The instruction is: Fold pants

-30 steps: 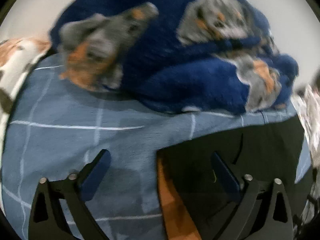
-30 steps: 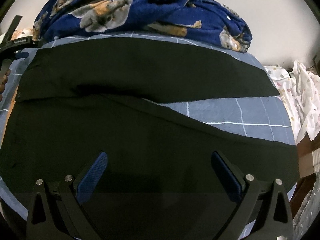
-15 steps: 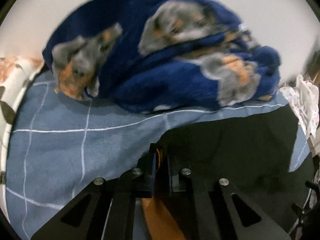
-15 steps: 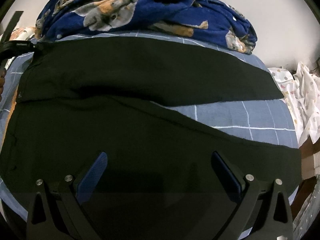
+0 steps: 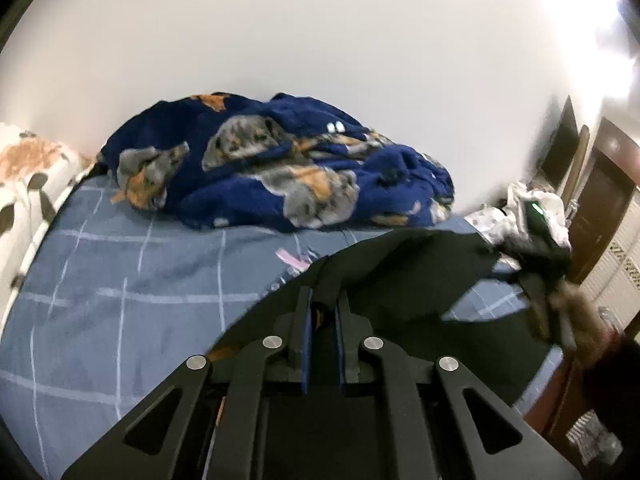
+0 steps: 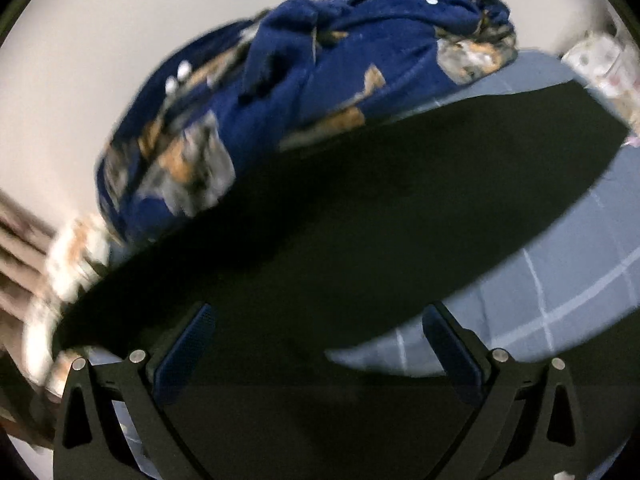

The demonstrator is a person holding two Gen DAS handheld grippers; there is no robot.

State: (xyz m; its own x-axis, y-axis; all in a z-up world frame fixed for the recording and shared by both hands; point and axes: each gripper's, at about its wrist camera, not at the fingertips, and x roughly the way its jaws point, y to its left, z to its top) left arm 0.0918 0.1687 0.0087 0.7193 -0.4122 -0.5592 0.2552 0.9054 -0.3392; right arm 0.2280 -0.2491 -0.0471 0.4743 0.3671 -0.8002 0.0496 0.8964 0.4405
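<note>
The black pants lie on a blue checked bed sheet. My left gripper is shut on the pants' waistband edge and holds it lifted off the sheet, so the cloth hangs in a raised fold. In the right wrist view the pants spread as a wide black band across the sheet. My right gripper is open and empty, low over the black cloth, with a finger on each side.
A crumpled navy blanket with a cat print lies at the back of the bed against a white wall; it also shows in the right wrist view. A patterned pillow is at the left. White clothes and dark furniture stand at right.
My left gripper shut on the waistband and has lifted it up off the sheet. My right gripper stayed open while its view swung left and tilted over the pants.
</note>
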